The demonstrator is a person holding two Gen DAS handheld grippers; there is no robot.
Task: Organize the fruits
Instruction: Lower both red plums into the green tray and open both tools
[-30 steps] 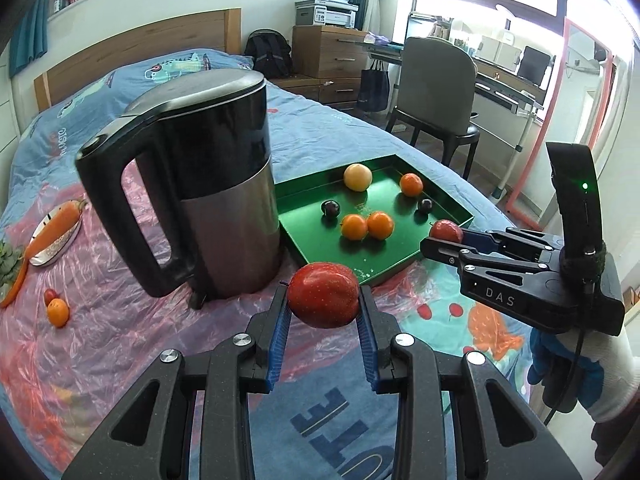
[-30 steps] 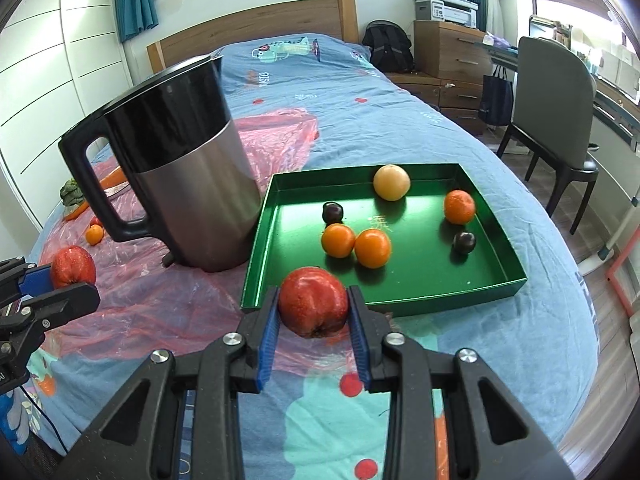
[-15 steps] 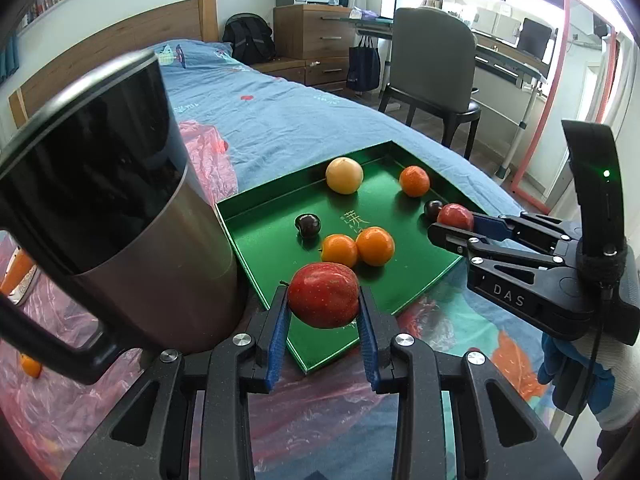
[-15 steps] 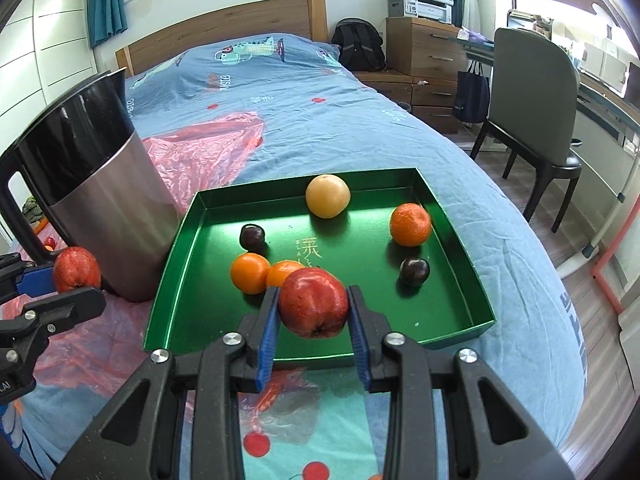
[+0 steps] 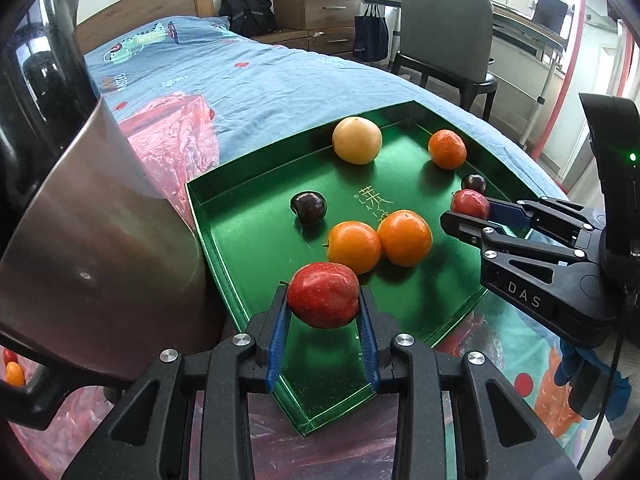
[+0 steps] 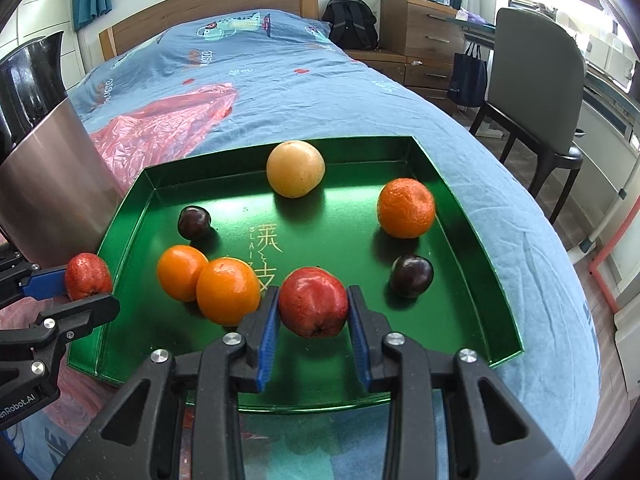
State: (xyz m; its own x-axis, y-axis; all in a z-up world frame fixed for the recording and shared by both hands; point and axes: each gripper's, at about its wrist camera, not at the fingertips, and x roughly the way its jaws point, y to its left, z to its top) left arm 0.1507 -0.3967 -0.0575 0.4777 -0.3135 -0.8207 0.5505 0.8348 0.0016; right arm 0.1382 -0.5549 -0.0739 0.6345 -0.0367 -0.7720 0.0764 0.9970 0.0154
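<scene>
My left gripper [image 5: 323, 306] is shut on a red apple [image 5: 323, 298], held just above the near corner of the green tray [image 5: 256, 248]. My right gripper [image 6: 313, 308] is shut on a second red apple [image 6: 313, 300] over the tray's [image 6: 344, 216] front middle. Each gripper shows in the other view: the right gripper [image 5: 468, 211] at the tray's right side, the left gripper [image 6: 86, 286] at its left edge. In the tray lie a yellow fruit [image 6: 295, 168], a mandarin [image 6: 406, 208], two oranges [image 6: 228, 290] and two dark plums [image 6: 411, 276].
A tall steel-and-black kettle [image 5: 80, 220] stands close against the tray's left side on a pink plastic sheet [image 6: 160, 124]. The tray rests on a blue bedspread. Small fruits [image 5: 14, 372] lie at the far left. A grey chair [image 6: 532, 80] stands beside the bed.
Both grippers have come forward and down with their apples, from short of the tray to over it. The kettle now fills the left of the left wrist view.
</scene>
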